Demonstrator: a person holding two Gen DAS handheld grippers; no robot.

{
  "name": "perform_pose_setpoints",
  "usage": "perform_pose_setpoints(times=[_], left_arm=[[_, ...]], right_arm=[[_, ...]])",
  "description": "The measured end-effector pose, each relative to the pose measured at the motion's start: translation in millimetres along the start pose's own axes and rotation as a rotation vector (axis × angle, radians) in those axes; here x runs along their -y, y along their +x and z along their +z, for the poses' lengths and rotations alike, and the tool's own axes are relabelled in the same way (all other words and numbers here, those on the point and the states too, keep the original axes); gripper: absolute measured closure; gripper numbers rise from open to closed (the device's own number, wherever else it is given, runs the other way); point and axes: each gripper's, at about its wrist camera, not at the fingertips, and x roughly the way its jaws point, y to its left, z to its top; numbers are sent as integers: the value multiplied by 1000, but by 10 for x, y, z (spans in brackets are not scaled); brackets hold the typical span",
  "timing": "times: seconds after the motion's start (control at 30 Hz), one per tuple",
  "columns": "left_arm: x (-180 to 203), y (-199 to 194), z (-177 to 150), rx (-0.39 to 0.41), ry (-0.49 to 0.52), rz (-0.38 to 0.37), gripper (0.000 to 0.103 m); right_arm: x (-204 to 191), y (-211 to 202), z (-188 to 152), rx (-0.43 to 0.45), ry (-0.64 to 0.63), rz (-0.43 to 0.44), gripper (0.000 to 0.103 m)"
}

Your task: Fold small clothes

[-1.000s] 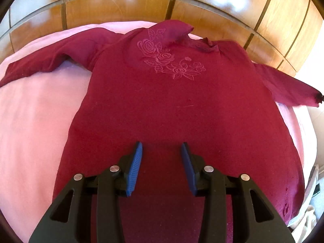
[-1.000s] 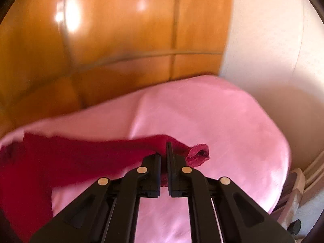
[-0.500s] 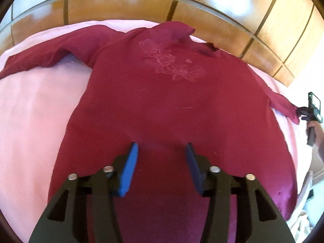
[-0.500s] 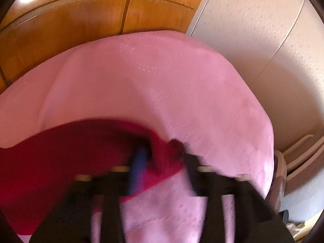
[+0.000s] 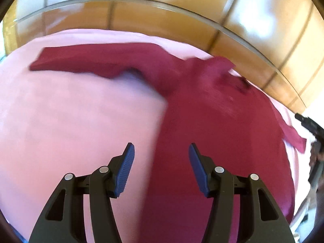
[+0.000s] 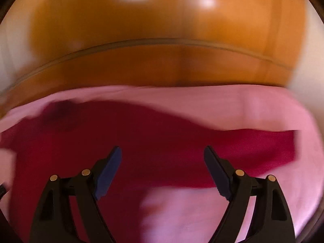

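A dark red long-sleeved top (image 5: 218, 133) lies flat on a pink cloth-covered surface (image 5: 70, 121). Its left sleeve (image 5: 97, 60) stretches out to the left, and its right sleeve end (image 5: 293, 139) lies at the right edge. My left gripper (image 5: 161, 158) is open and empty above the top's left side edge. In the right wrist view the top's right sleeve (image 6: 253, 147) lies stretched out to the right. My right gripper (image 6: 162, 160) is open and empty above it. Both views are blurred. The right gripper also shows at the right edge of the left wrist view (image 5: 309, 123).
A wooden panelled wall (image 5: 182, 16) stands behind the pink surface and also fills the back of the right wrist view (image 6: 162, 40). A pale wall (image 6: 307, 66) lies at the right. Bare pink cloth (image 6: 202, 212) lies below the sleeve.
My right gripper has opened and let go of the right sleeve, which now lies flat. My left gripper has opened wider and swung left toward the top's left edge.
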Motion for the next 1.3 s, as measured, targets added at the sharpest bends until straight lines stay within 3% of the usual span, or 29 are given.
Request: perform_pose_setpoints(times=[0.03,0.17,0.3,0.4,0.73,0.9,1.0,1.07,1.1,1.13,1.2,1.3], left_arm=[[-145,-20,32,8,-22,23,48],[-584,-71,133,25,-73,101,48],[-1017,-109,249,32,-121,174,48],[-1335,-122,325,33,-178,204,48],[-2286,-85,905,81,-312,293,48],[-2562,89,1268,97,-360,302,48],[-2643,257,1476,95,-362,331,36],[-2704,411,1569,74,-350,347,36],[-2706,504,1606,48,-344,343,44],[-2684,602,1627,29,-326,363,70],[-2576,672,1641,18,-272,385,95],[-2453,501,1629,62,-194,441,101]], right_arm=[[-258,90,-59,-26,-35,66,20],[-767,347,-223,-86,-63,157,21],[-990,604,-312,-131,-54,146,21],[-998,790,-381,-176,-24,125,20],[-1101,774,-461,-134,-49,117,13],[-1154,828,-458,-133,-58,119,9],[-1164,831,-463,-131,-63,116,8],[-1169,835,-462,-132,-66,115,8],[-1171,837,-460,-132,-67,114,7],[-1181,838,-460,-132,-68,113,7],[-1183,838,-459,-132,-71,109,7],[-1184,837,-463,-132,-71,109,7]])
